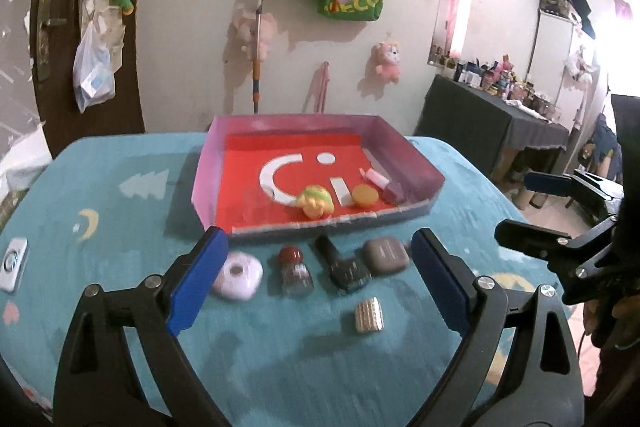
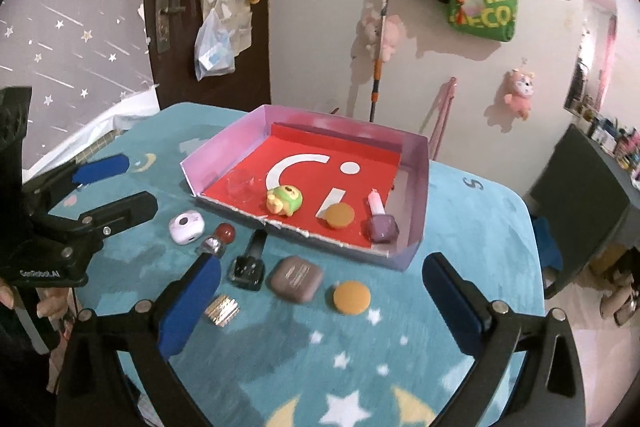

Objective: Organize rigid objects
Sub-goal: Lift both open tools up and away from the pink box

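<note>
Both tongs hang released above the counter (image 2: 460, 211), its cloth blue with stars and moons. The left tongs (image 1: 320, 279) gape wide with nothing between their blue pads; so do the right tongs (image 2: 320, 303).

A shallow box (image 2: 224, 151) with a red floor and pale purple walls sits at the far middle of the counter. Inside it, along the near wall, lie a yellow-green toy figure (image 2: 285, 201), an orange disc (image 2: 339, 215) at its 3 o'clock, and a purple-capped bottle (image 2: 381, 223) further right.

Outside the box, just in front of its near wall, a row stands on the cloth: a white round case (image 2: 185, 226), a red-capped glass jar (image 2: 219, 239), a dark nail-polish bottle (image 2: 249, 265), a brown earbud case (image 2: 297, 278) and a second orange disc (image 2: 352, 297). A small ribbed silver piece (image 2: 222, 310) lies at the polish bottle's 6 o'clock, touching nothing.
</note>
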Motion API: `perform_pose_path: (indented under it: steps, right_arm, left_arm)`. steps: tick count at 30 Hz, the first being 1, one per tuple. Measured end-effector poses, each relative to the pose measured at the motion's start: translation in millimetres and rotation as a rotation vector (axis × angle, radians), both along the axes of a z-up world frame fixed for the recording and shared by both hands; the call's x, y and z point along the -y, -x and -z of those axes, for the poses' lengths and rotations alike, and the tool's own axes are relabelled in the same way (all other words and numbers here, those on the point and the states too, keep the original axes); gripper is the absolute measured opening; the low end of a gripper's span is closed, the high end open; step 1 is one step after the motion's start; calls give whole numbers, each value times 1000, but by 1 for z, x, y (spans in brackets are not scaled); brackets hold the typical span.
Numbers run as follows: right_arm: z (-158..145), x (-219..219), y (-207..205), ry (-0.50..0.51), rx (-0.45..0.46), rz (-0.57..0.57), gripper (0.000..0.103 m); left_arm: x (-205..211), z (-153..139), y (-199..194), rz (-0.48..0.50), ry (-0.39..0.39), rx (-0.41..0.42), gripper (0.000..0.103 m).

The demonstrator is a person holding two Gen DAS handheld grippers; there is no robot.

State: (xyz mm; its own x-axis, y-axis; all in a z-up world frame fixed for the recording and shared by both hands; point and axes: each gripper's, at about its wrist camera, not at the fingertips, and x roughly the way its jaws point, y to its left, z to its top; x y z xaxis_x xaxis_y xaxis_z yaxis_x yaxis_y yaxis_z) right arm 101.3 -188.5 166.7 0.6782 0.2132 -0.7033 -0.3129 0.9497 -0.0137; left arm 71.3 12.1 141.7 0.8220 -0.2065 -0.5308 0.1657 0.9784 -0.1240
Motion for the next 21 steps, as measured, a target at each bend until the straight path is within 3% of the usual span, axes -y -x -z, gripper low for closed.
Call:
perform_pose_path:
  steps: [10,21]
  right_arm:
    - [29,8,53,-55,42,98,103]
    - [90,14,71,-90,10,222,103]
  left_arm:
    - [7,43,34,-41,-33,-33,94]
    - [11,89,38,-83,-58,-83,94]
